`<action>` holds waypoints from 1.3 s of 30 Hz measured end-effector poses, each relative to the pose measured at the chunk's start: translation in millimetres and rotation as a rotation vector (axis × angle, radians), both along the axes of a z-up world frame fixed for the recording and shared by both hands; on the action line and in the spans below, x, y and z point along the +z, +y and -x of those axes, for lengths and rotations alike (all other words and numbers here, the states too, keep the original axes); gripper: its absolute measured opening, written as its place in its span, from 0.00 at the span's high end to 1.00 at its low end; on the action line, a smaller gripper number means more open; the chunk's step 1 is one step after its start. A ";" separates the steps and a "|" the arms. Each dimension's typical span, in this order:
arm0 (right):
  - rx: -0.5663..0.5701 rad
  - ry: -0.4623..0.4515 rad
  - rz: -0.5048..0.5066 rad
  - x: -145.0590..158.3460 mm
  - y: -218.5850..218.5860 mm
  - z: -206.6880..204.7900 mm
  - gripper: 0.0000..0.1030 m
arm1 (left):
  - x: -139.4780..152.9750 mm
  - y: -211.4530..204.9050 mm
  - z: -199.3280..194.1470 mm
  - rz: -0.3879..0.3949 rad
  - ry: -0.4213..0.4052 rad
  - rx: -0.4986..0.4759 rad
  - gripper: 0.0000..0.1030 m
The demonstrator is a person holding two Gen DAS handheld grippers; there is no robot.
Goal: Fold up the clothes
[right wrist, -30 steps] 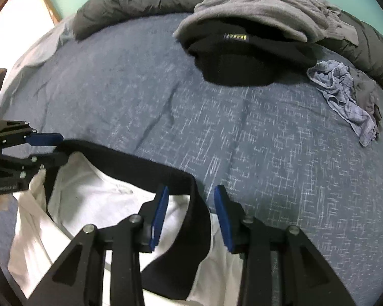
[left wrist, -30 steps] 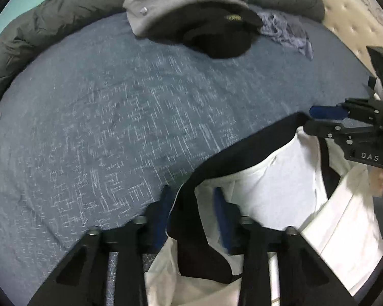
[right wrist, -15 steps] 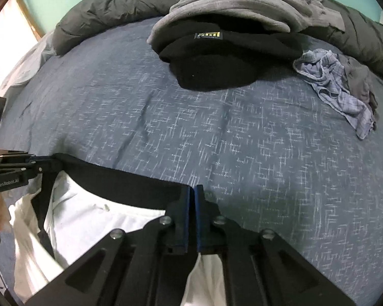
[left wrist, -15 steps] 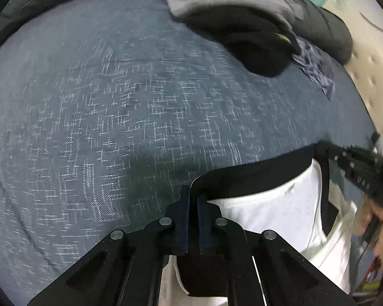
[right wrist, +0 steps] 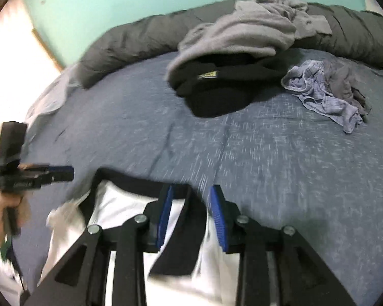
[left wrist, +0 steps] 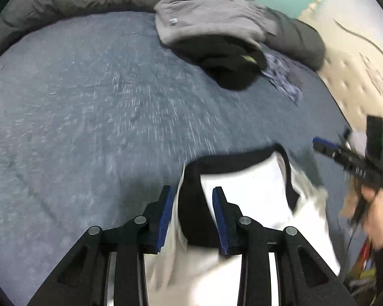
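A white garment with a black waistband point(left wrist: 245, 191) lies on the blue bedspread point(left wrist: 89, 127) at the near edge. My left gripper point(left wrist: 191, 204) is open, its fingers on either side of the band's left corner, not clamping it. My right gripper point(right wrist: 191, 204) is open over the band's right corner point(right wrist: 183, 219). Each gripper shows in the other's view: the right one point(left wrist: 319, 144) at the right, the left one point(right wrist: 63, 173) at the left, both lifted off the cloth.
A pile of clothes sits at the far side: a grey sweater point(right wrist: 242, 35), a black garment point(right wrist: 217, 89) and a crumpled blue-grey cloth point(right wrist: 324, 97). A dark grey duvet point(right wrist: 130, 43) is rolled along the back. A tufted headboard point(left wrist: 365, 71) stands at the right.
Both grippers were shut on the black band half a second ago and have opened, letting the garment go. The cameras have tilted up and pulled back slightly.
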State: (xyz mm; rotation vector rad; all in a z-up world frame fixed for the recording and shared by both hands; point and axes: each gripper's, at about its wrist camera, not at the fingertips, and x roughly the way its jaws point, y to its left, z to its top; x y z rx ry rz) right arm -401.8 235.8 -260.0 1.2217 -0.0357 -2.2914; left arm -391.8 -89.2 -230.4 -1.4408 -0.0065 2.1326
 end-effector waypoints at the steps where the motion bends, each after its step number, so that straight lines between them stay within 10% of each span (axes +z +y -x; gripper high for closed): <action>1: 0.009 0.001 -0.024 -0.5 6.3 -9.5 0.69 | 1.3 -6.3 -10.5 0.014 0.007 -0.017 0.66; 17: -0.027 -0.106 -0.234 -48.3 87.4 -92.7 0.64 | -25.2 -114.7 -116.0 0.099 -0.041 0.008 0.54; 30: -0.107 -0.226 -0.115 -77.8 91.9 -63.1 0.63 | -47.8 -122.1 -99.7 0.023 -0.063 0.070 0.54; 33: -0.107 -0.235 -0.075 -80.1 93.0 -59.3 0.71 | -50.0 -122.7 -97.2 0.006 -0.069 0.076 0.86; 39: -0.150 -0.195 -0.023 -70.4 101.2 -56.9 0.97 | -50.3 -123.8 -94.0 -0.025 -0.071 0.082 0.96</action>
